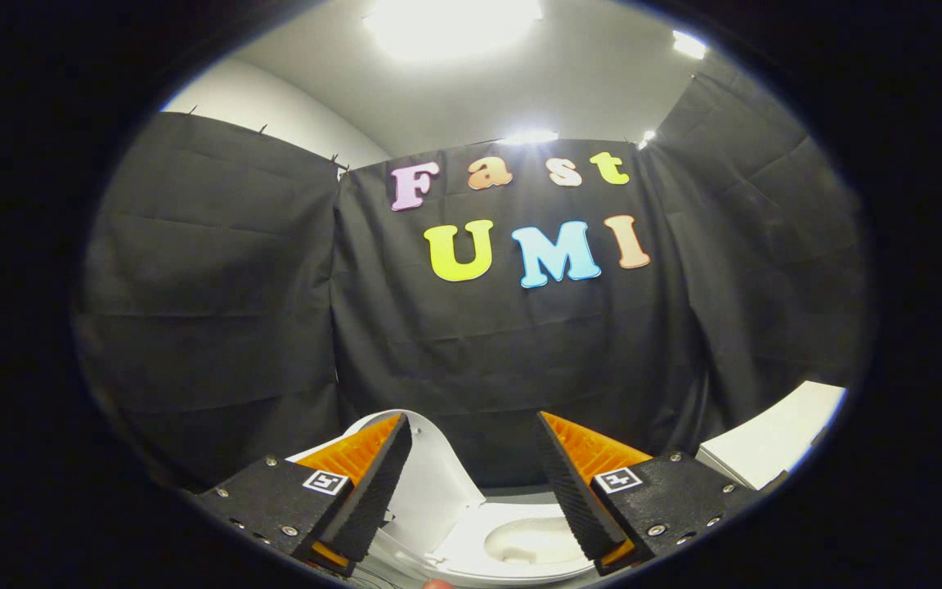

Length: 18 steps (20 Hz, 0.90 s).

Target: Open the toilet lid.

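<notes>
While the gripper (473, 478) is held above the near part of the toilet, its two fingers (373, 483) stand spread wide apart and press on nothing. Between them, and just beyond their tips, lies the open toilet bowl (524, 544), with its white seat ring (471, 532) visible around the opening. The toilet lid (430, 474) is raised: it stands tilted up behind the left finger, its pale inner face turned toward the right, and its lower end meets the seat at the left of the bowl. No part of the lid touches either finger. To the far right of the right finger sits a white flat-topped block (773, 438), possibly the toilet tank or a cabinet; the view does not settle which. Black cloth (217, 311) forms the booth wall behind the toilet, on the left, far and right sides. Above the cloth, bright ceiling lamps (450, 20) shine from a white ceiling.
</notes>
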### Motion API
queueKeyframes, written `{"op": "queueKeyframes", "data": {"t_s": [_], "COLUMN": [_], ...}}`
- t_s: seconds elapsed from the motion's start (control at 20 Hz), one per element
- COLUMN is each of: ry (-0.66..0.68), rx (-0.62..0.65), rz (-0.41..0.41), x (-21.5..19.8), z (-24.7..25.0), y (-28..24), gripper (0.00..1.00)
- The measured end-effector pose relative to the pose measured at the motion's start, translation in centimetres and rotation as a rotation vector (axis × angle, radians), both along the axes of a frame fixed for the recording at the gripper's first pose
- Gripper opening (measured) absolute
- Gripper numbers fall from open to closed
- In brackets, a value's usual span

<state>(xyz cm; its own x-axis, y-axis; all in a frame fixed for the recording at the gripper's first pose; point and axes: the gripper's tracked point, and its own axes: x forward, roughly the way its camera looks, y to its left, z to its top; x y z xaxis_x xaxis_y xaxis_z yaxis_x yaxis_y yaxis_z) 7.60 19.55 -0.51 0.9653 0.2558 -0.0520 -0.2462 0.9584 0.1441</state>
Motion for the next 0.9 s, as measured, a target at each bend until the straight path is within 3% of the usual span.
{"op": "queueKeyframes", "data": {"t_s": [0.3,0.9], "ry": [-0.038,-0.078], "rx": [-0.033,-0.046], "rz": [-0.073,-0.104], "x": [-0.7,-5.3], "z": [0.8,1.3], "y": [-8.9,-16.3], "gripper": [0.93,0.95]}}
